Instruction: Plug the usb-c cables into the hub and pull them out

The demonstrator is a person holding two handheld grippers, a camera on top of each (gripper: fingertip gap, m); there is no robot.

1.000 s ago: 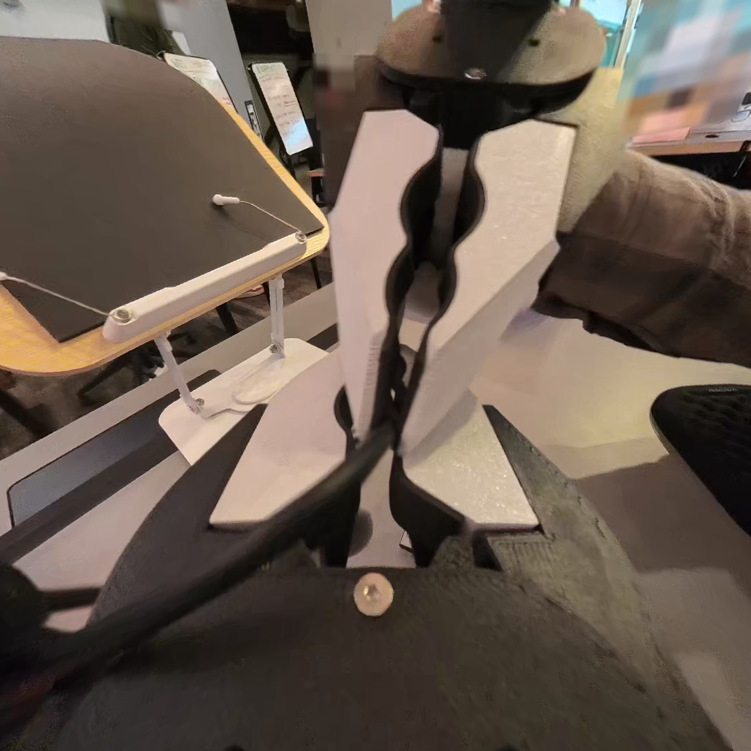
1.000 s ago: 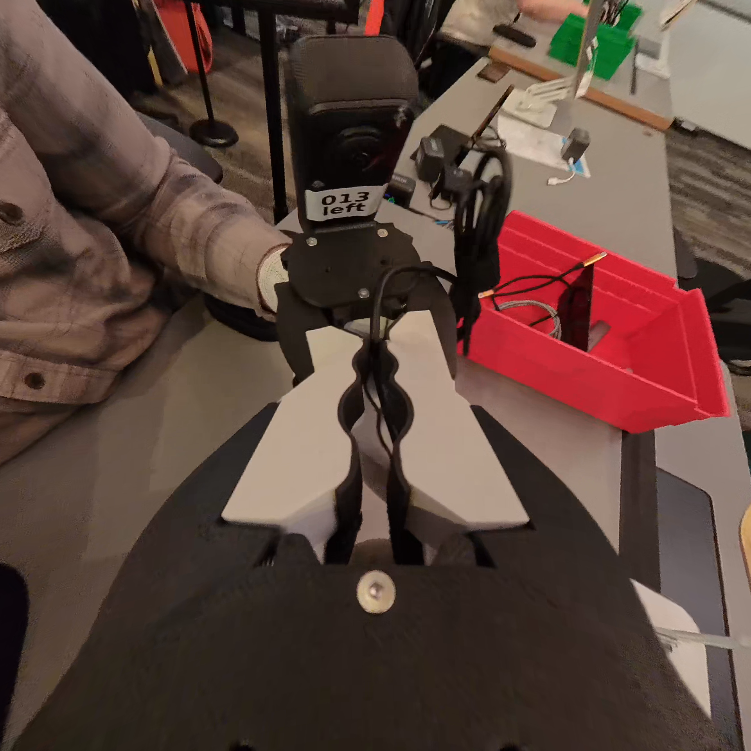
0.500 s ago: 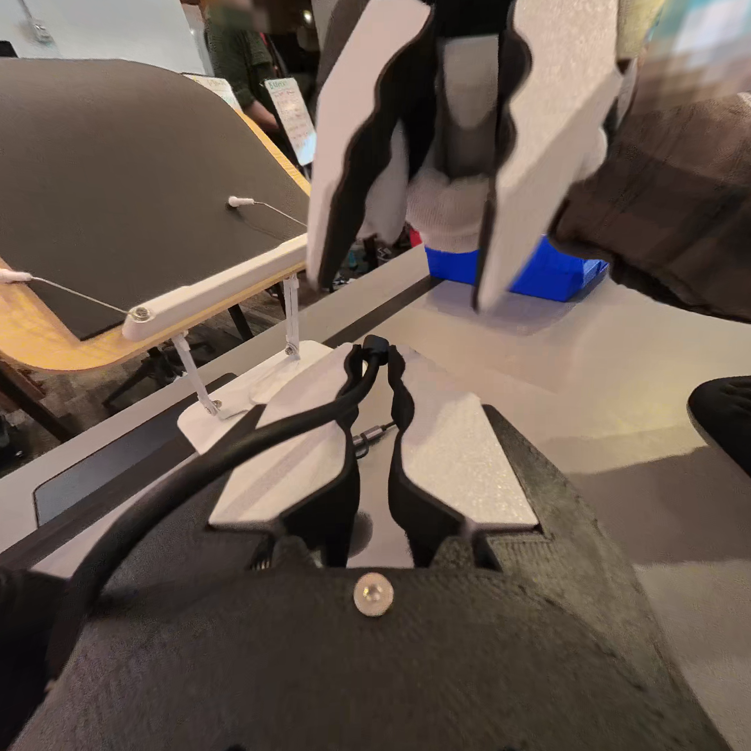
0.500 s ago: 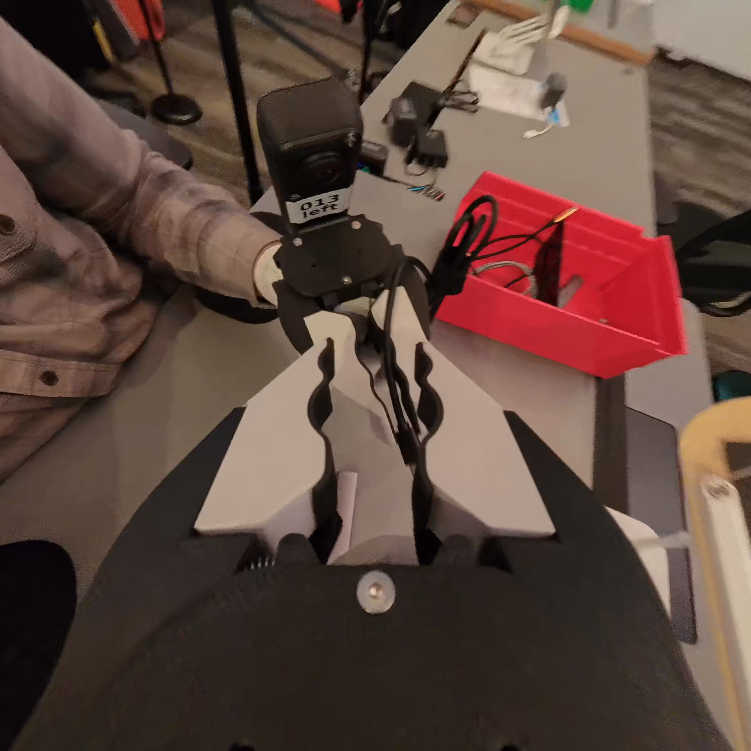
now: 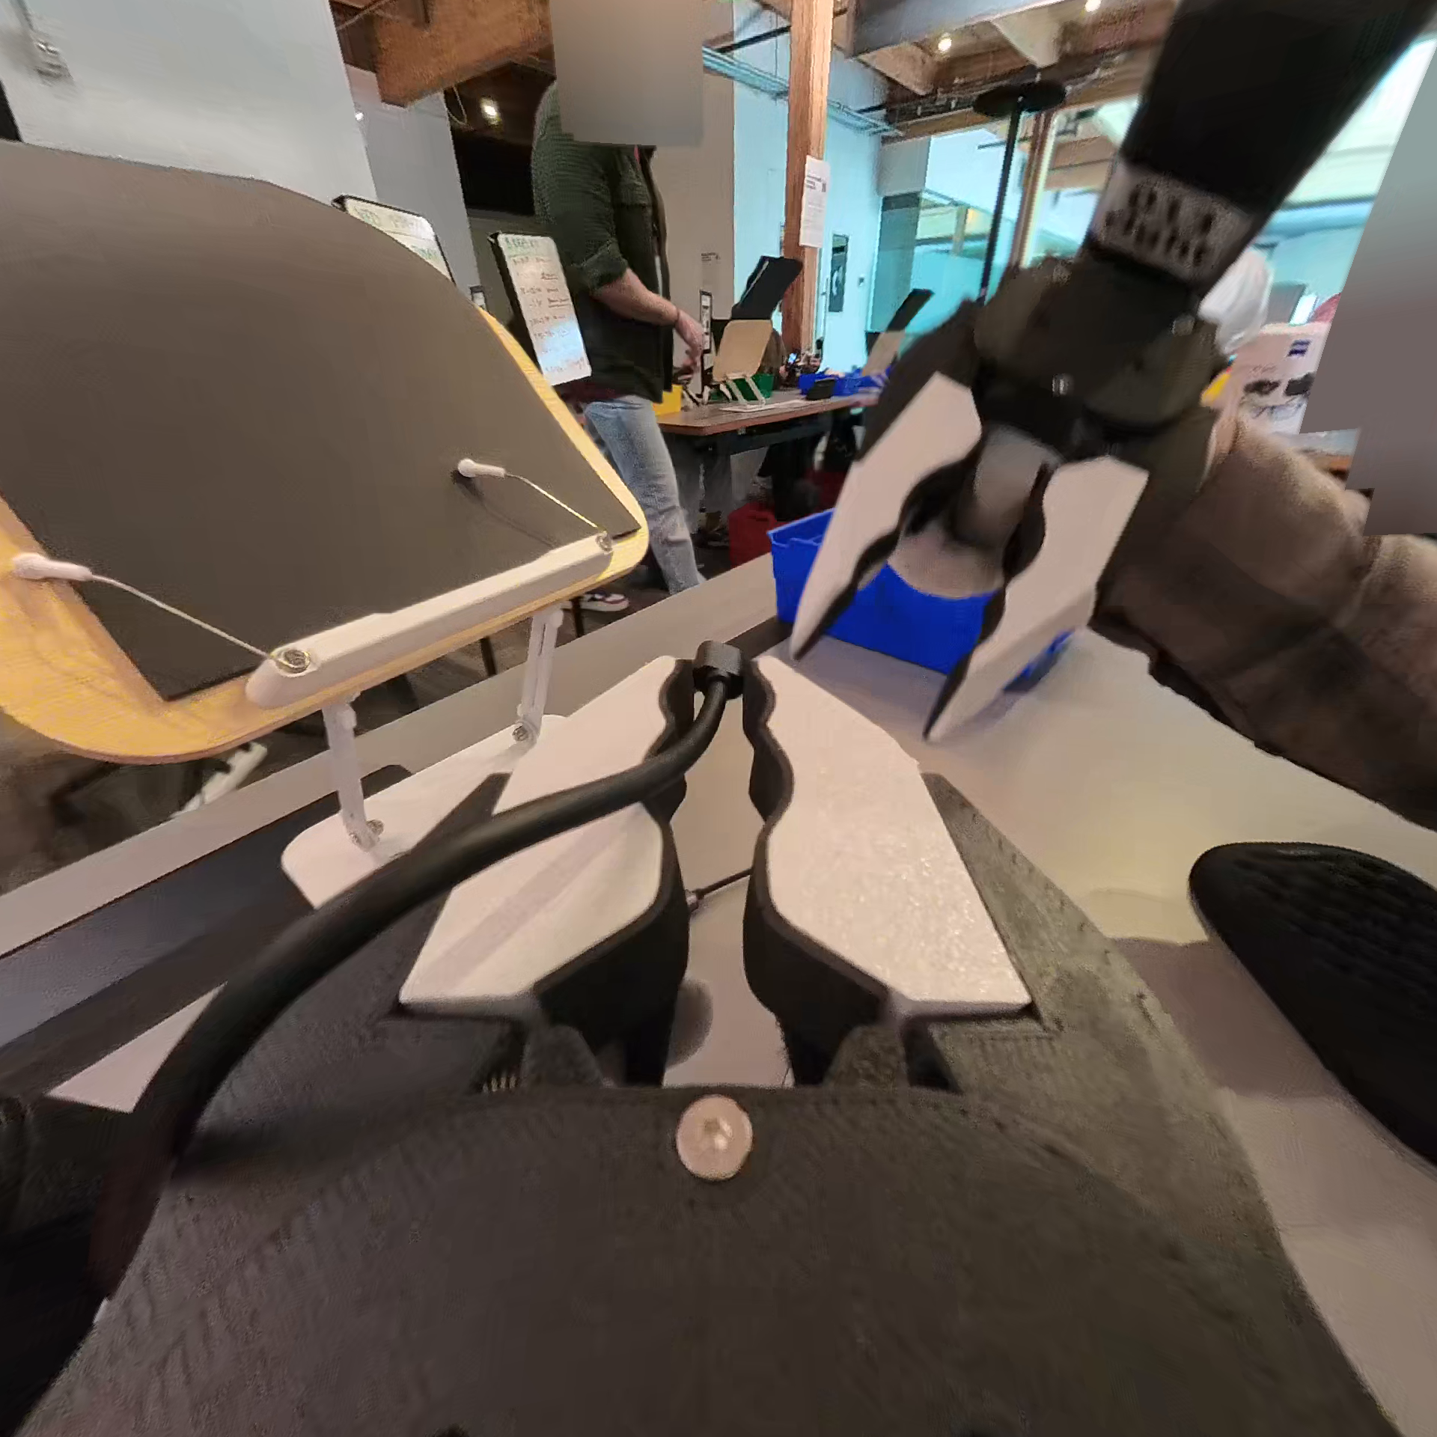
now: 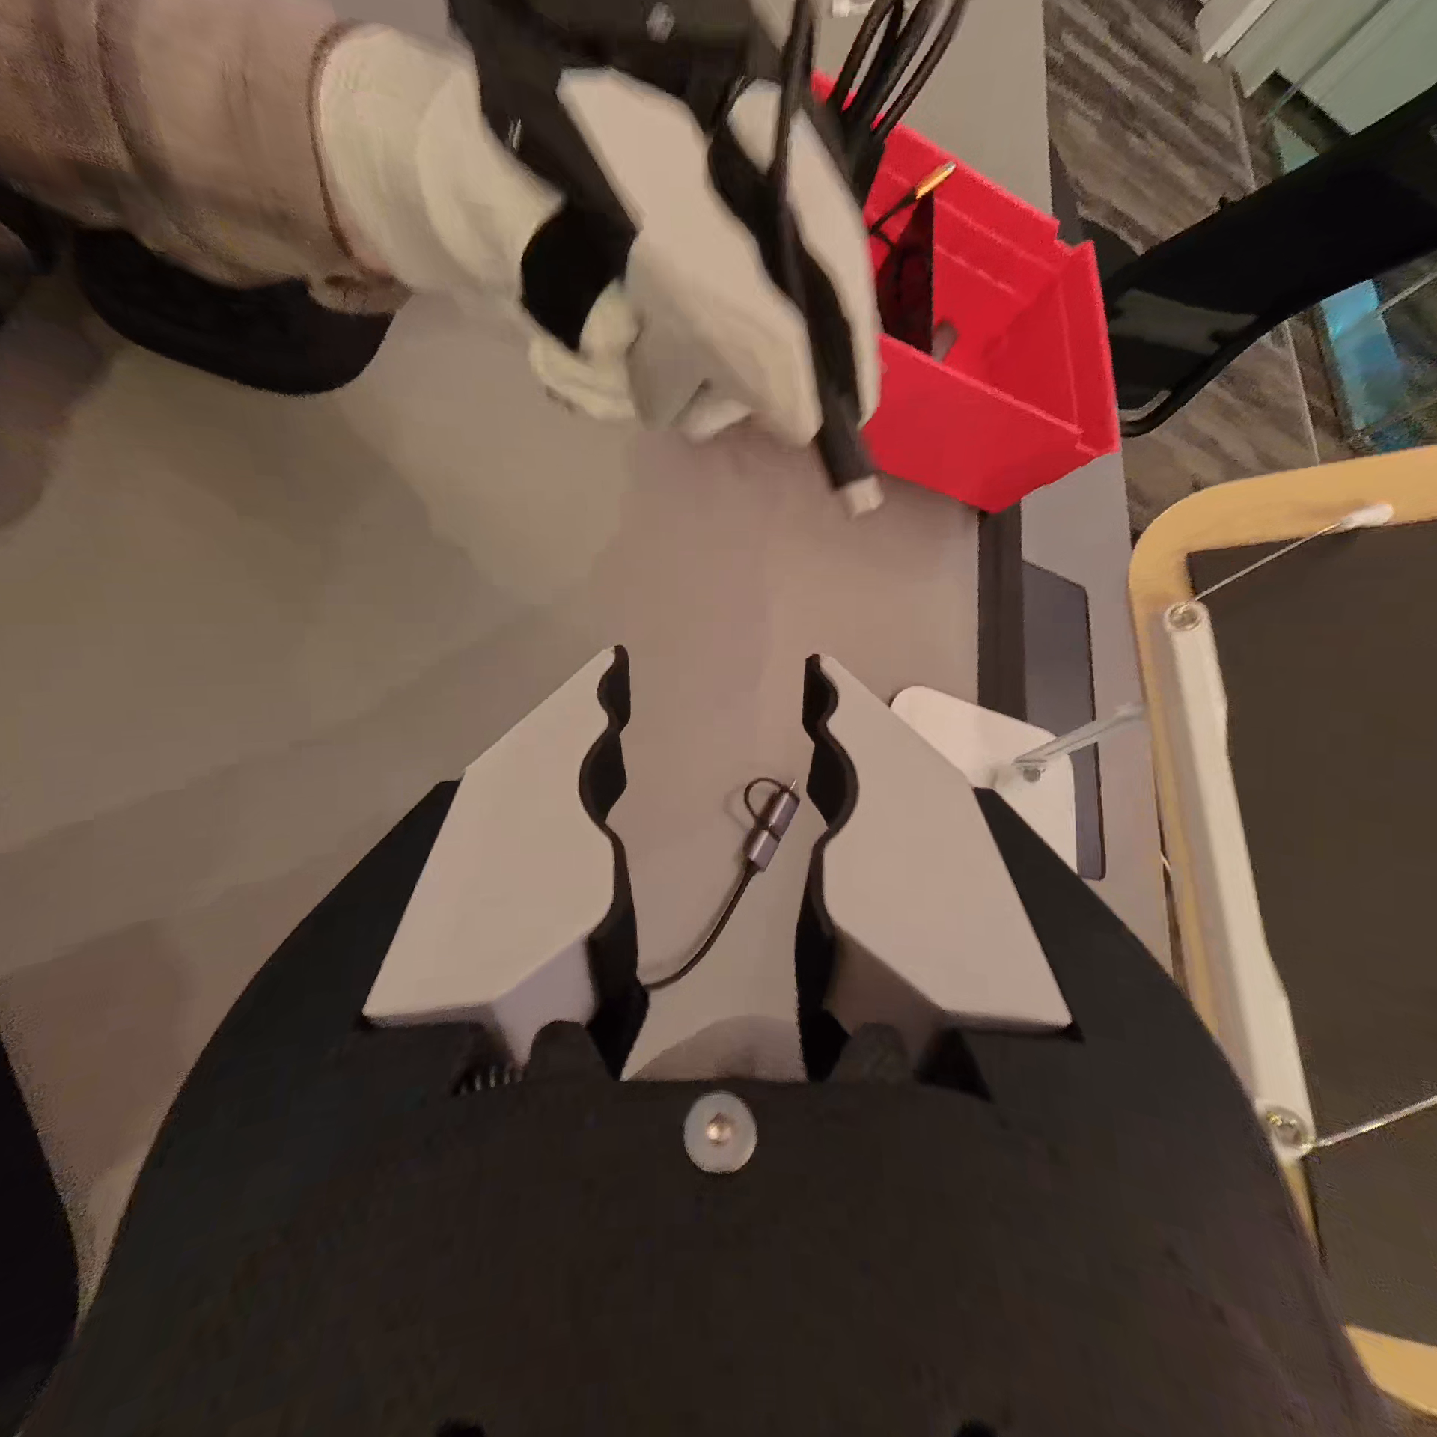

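Black usb-c cable (image 5: 544,809) is now yours alone in the pinching left claw (image 5: 719,669); right claw (image 6: 715,661) has let go, wide open above the small grey adapter (image 6: 770,828) on the desk (image 6: 311,622).

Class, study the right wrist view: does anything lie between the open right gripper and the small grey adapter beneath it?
Nothing visible does. The adapter lies on bare table, framed by the right gripper and its open fingers. The left gripper, shut on the black usb-c cable, hangs farther off.

black usb-c cable (image 5: 544,809): I see it pinched at my left claw's tips | small grey adapter cable (image 6: 766,836): lying loose on bench, possibly the hub's lead
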